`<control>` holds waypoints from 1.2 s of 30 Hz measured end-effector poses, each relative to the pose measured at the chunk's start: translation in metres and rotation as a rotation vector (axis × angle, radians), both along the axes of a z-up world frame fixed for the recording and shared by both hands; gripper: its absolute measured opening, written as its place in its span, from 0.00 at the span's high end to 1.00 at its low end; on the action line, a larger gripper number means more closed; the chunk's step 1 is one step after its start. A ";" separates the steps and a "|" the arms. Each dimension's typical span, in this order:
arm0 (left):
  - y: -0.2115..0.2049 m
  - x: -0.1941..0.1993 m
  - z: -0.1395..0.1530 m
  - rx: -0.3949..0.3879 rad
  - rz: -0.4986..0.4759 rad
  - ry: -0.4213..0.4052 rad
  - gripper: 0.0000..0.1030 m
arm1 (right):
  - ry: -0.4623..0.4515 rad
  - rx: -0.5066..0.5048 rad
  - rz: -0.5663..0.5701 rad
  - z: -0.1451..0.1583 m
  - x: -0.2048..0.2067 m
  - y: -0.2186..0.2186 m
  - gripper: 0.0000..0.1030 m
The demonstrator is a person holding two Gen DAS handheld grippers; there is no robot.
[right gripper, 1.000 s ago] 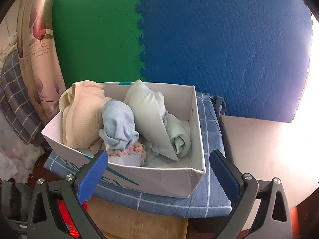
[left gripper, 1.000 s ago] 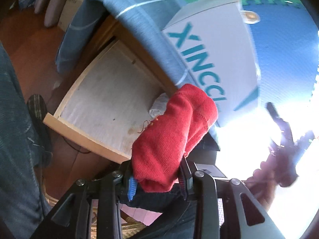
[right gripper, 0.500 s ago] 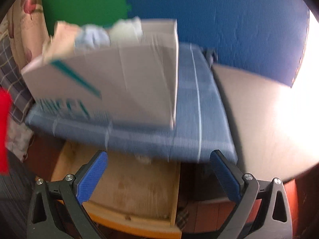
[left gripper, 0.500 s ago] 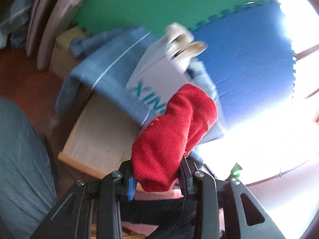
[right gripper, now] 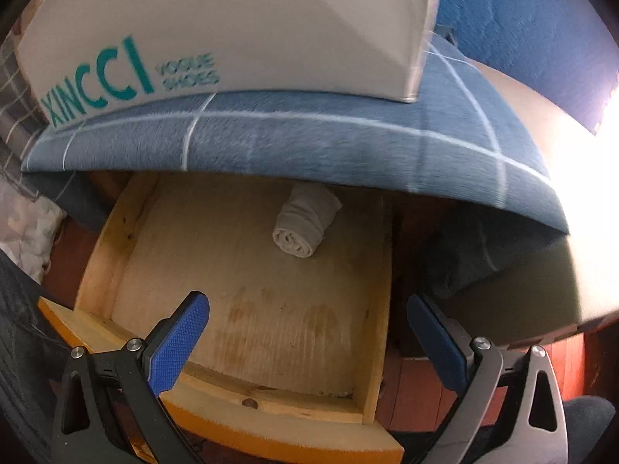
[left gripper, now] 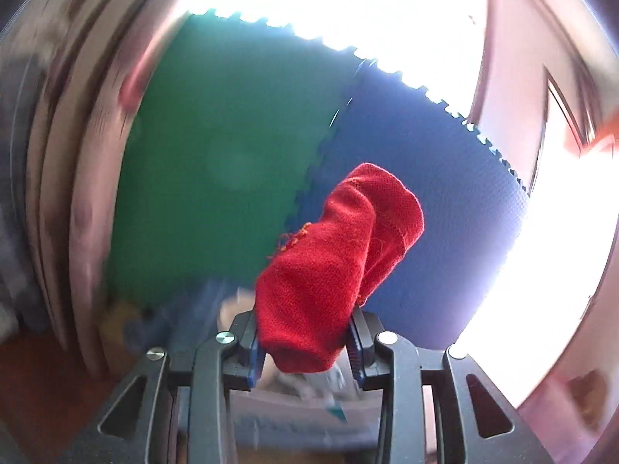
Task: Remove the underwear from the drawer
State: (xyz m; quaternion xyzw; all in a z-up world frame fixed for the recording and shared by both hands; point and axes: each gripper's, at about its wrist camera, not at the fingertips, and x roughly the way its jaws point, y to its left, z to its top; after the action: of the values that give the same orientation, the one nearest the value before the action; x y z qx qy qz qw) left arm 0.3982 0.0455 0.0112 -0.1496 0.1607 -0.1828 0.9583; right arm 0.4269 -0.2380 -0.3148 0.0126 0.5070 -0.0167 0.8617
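My left gripper [left gripper: 305,352] is shut on a rolled red underwear [left gripper: 336,270] and holds it up in the air in front of the green and blue foam wall. My right gripper [right gripper: 305,336] is open and empty above the front of the open wooden drawer [right gripper: 96,270]. A rolled white underwear [right gripper: 303,222] lies at the back of the drawer, partly under the blue checked cloth [right gripper: 309,139], well ahead of the right gripper.
A white XINCCI shoe box [right gripper: 232,27] stands on the blue cloth above the drawer; its blurred top shows below the left gripper [left gripper: 294,406]. Curtains [left gripper: 58,193] hang at the left. A bright window glares at the right.
My left gripper has swung upward with the red underwear, from the drawer to above the box. My right gripper has dropped from the box down to the open drawer.
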 end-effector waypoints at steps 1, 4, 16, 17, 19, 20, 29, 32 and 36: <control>-0.008 0.003 0.005 0.015 0.000 -0.023 0.67 | 0.000 -0.021 0.013 -0.004 0.001 0.003 0.01; -0.032 0.016 0.003 0.080 0.016 -0.076 0.67 | 0.003 -0.064 0.051 -0.012 0.002 0.011 0.01; -0.139 0.094 -0.082 0.476 0.022 -0.044 0.67 | 0.030 -0.178 0.213 -0.037 0.027 0.079 0.02; -0.147 0.097 -0.090 0.522 0.013 -0.039 0.67 | 0.027 -0.161 0.208 -0.037 0.030 0.081 0.02; -0.157 0.106 -0.105 0.581 0.004 -0.018 0.67 | 0.036 -0.144 0.222 -0.040 0.035 0.091 0.02; -0.158 0.109 -0.110 0.586 0.006 -0.003 0.67 | 0.050 -0.166 0.245 -0.044 0.038 0.098 0.02; -0.173 0.130 -0.134 0.654 0.018 0.038 0.67 | 0.099 -0.162 0.216 -0.062 0.059 0.091 0.02; -0.178 0.131 -0.140 0.698 -0.001 0.032 0.67 | 0.116 -0.101 0.153 -0.062 0.062 0.085 0.01; -0.179 0.130 -0.143 0.733 -0.017 0.025 0.67 | 0.122 -0.442 0.422 -0.077 0.046 0.130 0.01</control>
State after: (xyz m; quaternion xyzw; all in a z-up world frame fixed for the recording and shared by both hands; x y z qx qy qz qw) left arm 0.5285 -0.1338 -0.1315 0.2027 0.2285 -0.1193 0.9447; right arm 0.4733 -0.1079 -0.3920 -0.2814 0.5334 0.0519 0.7960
